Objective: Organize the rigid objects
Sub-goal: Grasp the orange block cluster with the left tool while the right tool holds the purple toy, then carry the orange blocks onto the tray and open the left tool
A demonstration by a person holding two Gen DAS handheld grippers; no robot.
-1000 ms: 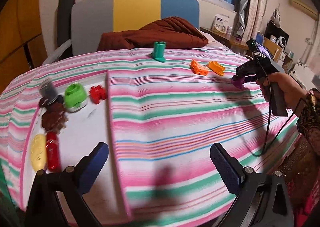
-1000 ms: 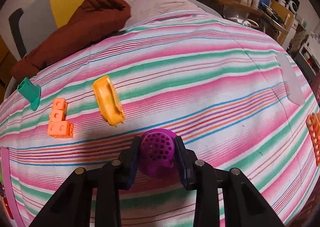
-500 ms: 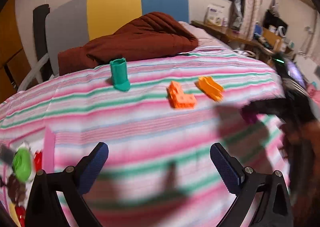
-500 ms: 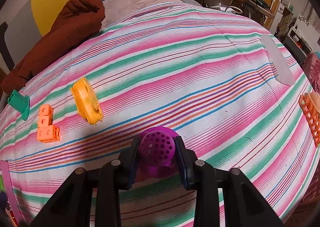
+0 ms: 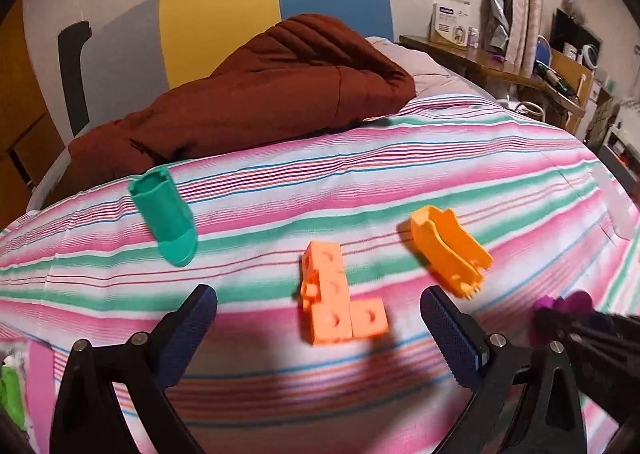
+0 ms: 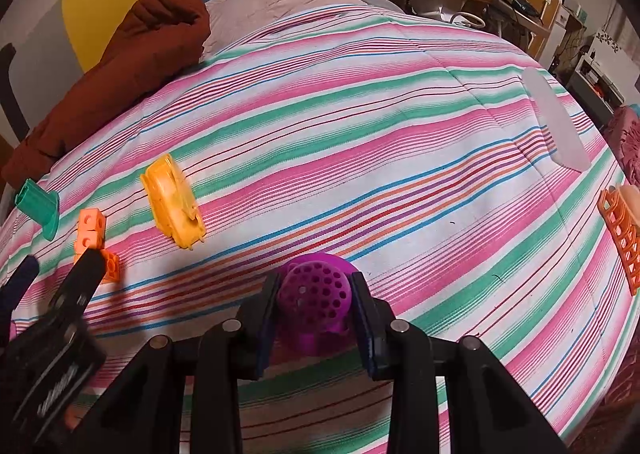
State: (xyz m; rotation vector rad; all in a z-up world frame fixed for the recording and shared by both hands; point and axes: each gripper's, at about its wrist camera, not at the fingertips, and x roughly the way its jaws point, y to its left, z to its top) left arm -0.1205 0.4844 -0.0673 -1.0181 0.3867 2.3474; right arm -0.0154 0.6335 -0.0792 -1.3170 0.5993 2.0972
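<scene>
My left gripper is open and empty, its pads either side of an orange block piece on the striped bedspread. A yellow-orange toy part lies to the right of the blocks, and a teal cylinder piece to the left. My right gripper is shut on a purple perforated piece, held just above the bedspread; it shows at the right edge of the left wrist view. The right wrist view also shows the yellow part, blocks, teal piece and the left gripper.
A brown quilt lies at the head of the bed. An orange lattice piece and a translucent strip sit at the right edge. A green item sits at the far left. A cluttered desk stands beyond the bed.
My left gripper moved forward and right to the orange blocks; the white tray with sorted items slid out of view. The right gripper stays shut on the purple piece, drifting slightly.
</scene>
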